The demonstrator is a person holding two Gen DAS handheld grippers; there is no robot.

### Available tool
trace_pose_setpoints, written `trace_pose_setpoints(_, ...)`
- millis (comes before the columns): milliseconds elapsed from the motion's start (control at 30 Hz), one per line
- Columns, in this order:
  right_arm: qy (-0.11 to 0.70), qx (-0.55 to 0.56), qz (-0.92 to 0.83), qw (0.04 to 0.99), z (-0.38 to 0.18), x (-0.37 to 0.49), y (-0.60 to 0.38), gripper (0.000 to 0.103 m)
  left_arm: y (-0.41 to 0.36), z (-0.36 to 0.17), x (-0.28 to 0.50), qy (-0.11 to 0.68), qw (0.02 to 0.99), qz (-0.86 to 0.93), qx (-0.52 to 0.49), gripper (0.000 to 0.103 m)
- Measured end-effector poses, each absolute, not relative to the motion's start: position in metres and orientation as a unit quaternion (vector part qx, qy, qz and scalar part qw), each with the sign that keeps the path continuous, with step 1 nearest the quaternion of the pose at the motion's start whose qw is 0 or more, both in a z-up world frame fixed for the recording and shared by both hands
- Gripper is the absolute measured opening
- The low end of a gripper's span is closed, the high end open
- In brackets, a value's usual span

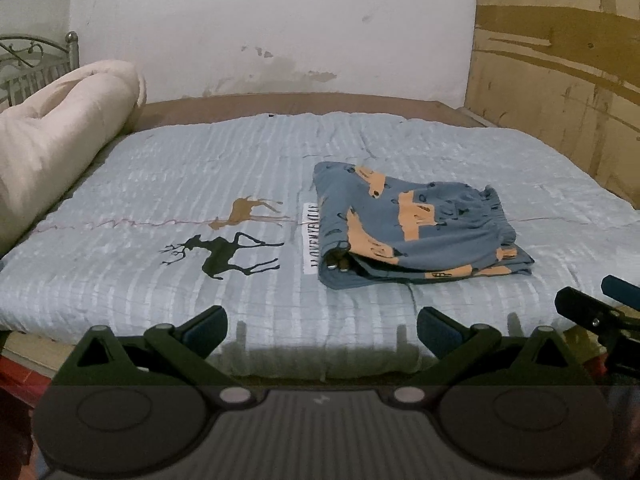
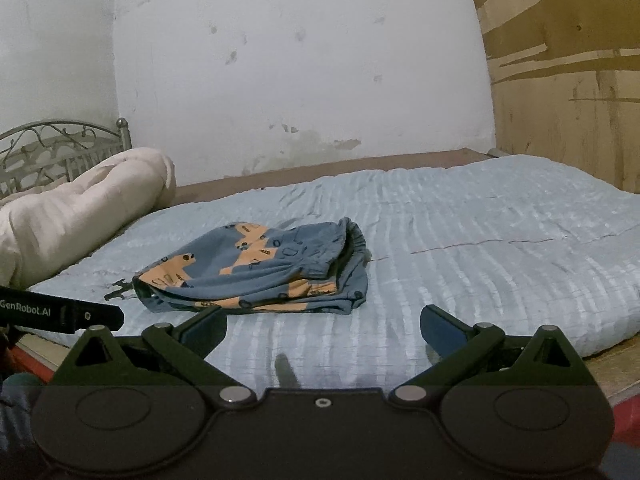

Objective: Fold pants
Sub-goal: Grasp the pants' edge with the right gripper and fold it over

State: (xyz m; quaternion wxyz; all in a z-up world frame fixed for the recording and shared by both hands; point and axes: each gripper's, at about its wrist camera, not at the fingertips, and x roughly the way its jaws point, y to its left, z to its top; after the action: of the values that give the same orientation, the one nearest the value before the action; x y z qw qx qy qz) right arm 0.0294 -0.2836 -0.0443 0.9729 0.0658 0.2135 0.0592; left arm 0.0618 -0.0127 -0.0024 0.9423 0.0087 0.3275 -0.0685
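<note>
- Pants [image 1: 416, 224]: blue with orange print, lying as a folded bundle on the bed's pale-blue quilt [image 1: 160, 184], just beside the quilt's printed label strip [image 1: 311, 238] on the side away from the deer print.
- Long axis: runs roughly across both views; gathered waistband on the end away from the label, doubled fold edge toward the label.
- Left gripper [image 1: 322, 326]: jaws spread, empty; pants ahead and off to its right, apart from the fingers.
- Right gripper [image 2: 323, 322]: jaws spread, empty; pants ahead and to its left, near fold edge close to its left finger, not touching.
- Judgement: right gripper nearer; fold looks largely done, perhaps one more halving left.
- Containers: none in view.
</note>
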Motion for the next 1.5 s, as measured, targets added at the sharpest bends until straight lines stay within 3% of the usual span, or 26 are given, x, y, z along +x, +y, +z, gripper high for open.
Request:
trace_pose_setpoints(467, 0.244, 0.086, 0.101, 0.961, -0.049, 0.074, -0.302, 0.102, -0.004, -0.013, 0.094, 0.333, 0.940, -0.068, 0.001, 0.103)
trace_pose_setpoints(800, 0.286, 0.111, 0.186, 0.933, -0.042, 0.167, -0.320, 0.102, -0.004, -0.013, 0.159, 0.334, 0.935, -0.111, -0.031, 0.103)
trace_pose_setpoints(1100, 0.360, 0.167, 0.195, 0.897, -0.064, 0.253, -0.333, 0.102, 0.007, -0.031, 0.218, 0.385, 0.908, -0.133, -0.093, 0.102)
trace_pose_setpoints(1200, 0.361, 0.174, 0.203, 0.894, -0.064, 0.256, -0.334, 0.096, 0.010, -0.029, 0.220, 0.383, 0.906, -0.146, -0.102, 0.091)
trace_pose_setpoints(1333, 0.357, 0.170, 0.210, 0.894, -0.064, 0.250, -0.331, 0.083, 0.008, -0.028, 0.222, 0.392, 0.898, -0.161, -0.115, 0.067)
trace_pose_setpoints(1400, 0.357, 0.168, 0.206, 0.895, -0.064, 0.247, -0.329, 0.068, 0.005, -0.029, 0.223, 0.400, 0.893, -0.167, -0.119, 0.051)
trace_pose_setpoints(1433, 0.357, 0.169, 0.204, 0.896, -0.064, 0.246, -0.328, 0.063, 0.004, -0.029, 0.224, 0.403, 0.891, -0.171, -0.122, 0.036)
trace_pose_setpoints(1500, 0.356, 0.172, 0.200, 0.897, -0.063, 0.246, -0.326, 0.043, 0.000, -0.026, 0.222, 0.402, 0.892, -0.169, -0.119, 0.027)
